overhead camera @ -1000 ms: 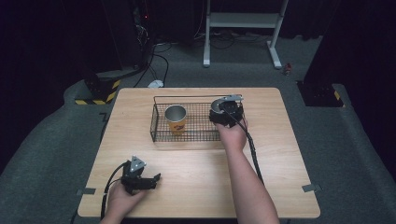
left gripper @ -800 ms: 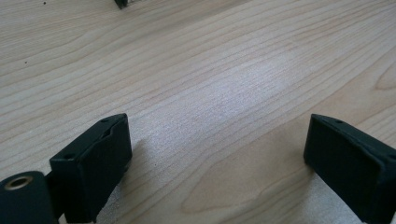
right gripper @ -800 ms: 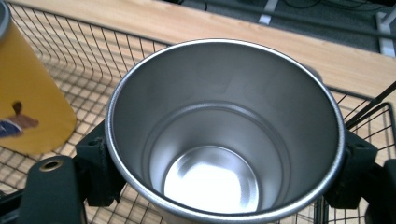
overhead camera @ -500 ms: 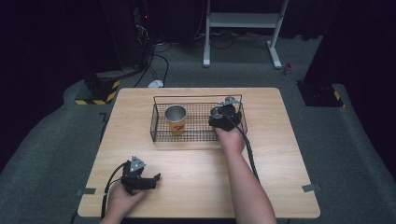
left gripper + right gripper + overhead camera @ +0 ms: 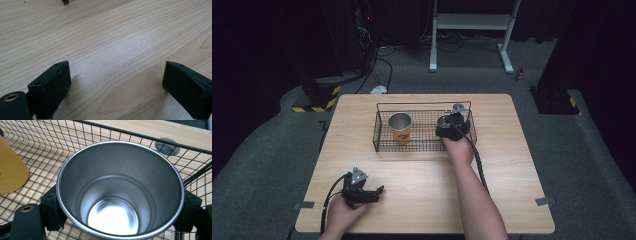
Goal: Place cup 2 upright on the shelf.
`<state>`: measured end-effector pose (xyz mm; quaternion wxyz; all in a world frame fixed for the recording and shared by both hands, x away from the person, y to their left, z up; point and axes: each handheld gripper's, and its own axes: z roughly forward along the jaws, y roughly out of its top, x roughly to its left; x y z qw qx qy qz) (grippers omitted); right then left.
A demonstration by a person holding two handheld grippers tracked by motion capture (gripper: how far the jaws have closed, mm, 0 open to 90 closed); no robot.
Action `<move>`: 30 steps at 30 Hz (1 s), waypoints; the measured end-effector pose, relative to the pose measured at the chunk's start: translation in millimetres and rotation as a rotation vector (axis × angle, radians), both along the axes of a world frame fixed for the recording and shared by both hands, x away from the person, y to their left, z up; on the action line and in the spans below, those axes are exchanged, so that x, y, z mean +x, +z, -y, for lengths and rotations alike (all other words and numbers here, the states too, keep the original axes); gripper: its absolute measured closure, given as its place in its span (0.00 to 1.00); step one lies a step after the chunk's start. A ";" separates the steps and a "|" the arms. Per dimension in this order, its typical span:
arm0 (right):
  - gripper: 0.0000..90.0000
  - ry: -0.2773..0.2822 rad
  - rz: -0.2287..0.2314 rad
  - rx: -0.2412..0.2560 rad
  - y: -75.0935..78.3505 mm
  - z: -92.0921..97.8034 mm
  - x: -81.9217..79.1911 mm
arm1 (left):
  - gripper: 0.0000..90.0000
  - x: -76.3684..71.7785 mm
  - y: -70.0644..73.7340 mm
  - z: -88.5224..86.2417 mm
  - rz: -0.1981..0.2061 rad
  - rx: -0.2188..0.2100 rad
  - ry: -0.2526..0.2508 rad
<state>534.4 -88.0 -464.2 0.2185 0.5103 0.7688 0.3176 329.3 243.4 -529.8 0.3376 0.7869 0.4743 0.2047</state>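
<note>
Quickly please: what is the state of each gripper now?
Left gripper: open, holding nothing, on the wooden table.
Right gripper: closed on the shiny steel cup.

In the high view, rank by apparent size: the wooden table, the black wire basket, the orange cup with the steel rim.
1. Wooden table, largest.
2. Black wire basket.
3. Orange cup with the steel rim, standing inside the basket, smallest.

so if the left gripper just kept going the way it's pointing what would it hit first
Probably nothing soon. The left gripper lies low on the table, jaws open and pointing to the person's right. Bare wood stretches ahead in its own view; the person's right forearm may lie further along, though depth is unclear.
</note>
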 end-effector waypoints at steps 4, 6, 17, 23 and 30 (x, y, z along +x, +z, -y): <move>0.20 0.002 -0.009 -0.012 -1.7 -0.6 0.6 | 0.10 -0.1 0.0 0.1 -0.001 -0.001 0.001; 0.20 0.006 -0.014 -0.012 -2.6 -0.2 1.3 | 0.10 0.0 0.0 0.1 -0.001 -0.002 0.001; 0.20 0.014 -0.030 -0.031 -3.7 -2.3 2.1 | 0.10 0.0 0.0 -0.1 0.000 -0.001 0.000; 0.20 0.021 -0.033 -0.035 -3.1 -0.5 1.5 | 0.10 0.0 0.0 -0.1 0.000 -0.001 0.000; 0.17 0.028 -0.034 -0.046 -3.1 0.5 -1.0 | 0.10 0.1 0.1 -0.3 0.001 0.001 -0.001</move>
